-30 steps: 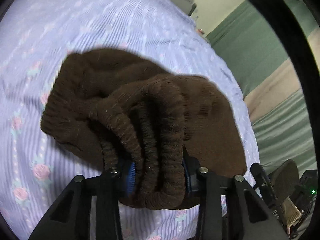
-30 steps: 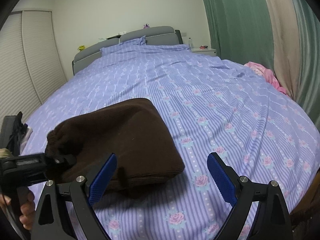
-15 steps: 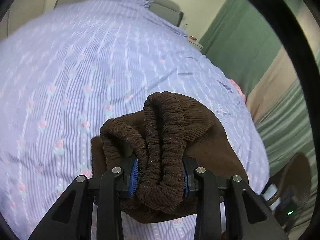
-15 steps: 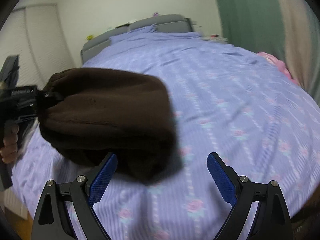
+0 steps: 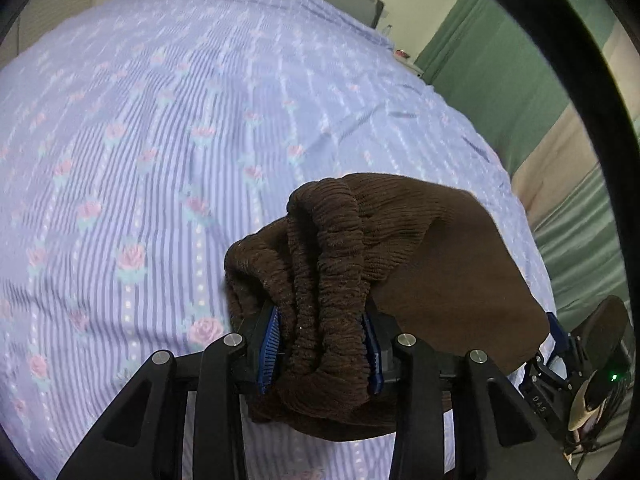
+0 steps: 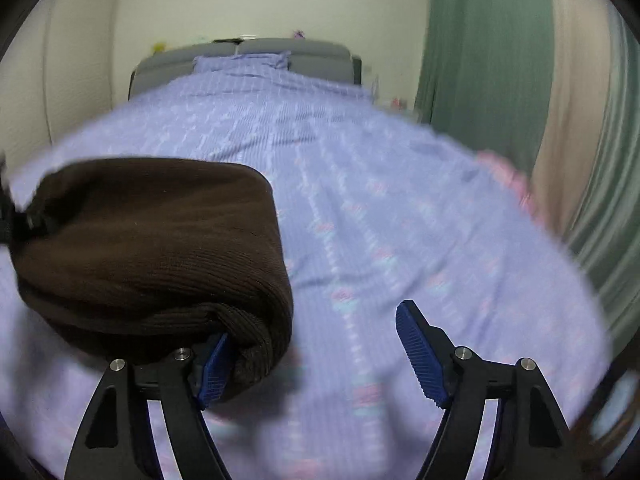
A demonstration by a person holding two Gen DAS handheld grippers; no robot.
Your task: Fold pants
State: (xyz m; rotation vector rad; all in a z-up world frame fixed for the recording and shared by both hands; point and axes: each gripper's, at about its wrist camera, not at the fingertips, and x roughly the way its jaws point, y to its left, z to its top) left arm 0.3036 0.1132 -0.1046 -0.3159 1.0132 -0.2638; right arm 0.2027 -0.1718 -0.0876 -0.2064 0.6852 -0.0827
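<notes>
Above the bed (image 5: pixel 168 128), near its foot end, the folded brown pants (image 5: pixel 432 256) hang in the air, clear of the cover.

Left gripper (image 5: pixel 322 354): jaws clamped on the bunched, elasticated waistband of the pants; ribbed fabric fills the gap between the blue pads (image 5: pixel 269 340) and bulges out above and below them. Rest of the bundle extends away from this gripper, off toward the curtain side of the bed.

Right gripper (image 6: pixel 316 354): jaws spread wide, nothing pinched between them. Its left blue pad (image 6: pixel 214 364) sits against the underside of the pants (image 6: pixel 160 240) at the bundle's lower corner, where a rolled fold overlaps it; whether the pad truly presses the cloth or just sits behind it, cannot tell. Right pad (image 6: pixel 420 356) stands free over the bed (image 6: pixel 400 220), well apart from the cloth.

Bed cover: lilac with stripes and pink roses, lying smooth toward the grey headboard (image 6: pixel 256 52) at the far end of the bed. Green and beige curtains (image 6: pixel 488 60) hang beside the bed on its right. Something pink (image 6: pixel 504 176) lies at the curtain-side edge of the bed; too blurred to identify. Right wrist view blurred overall.
</notes>
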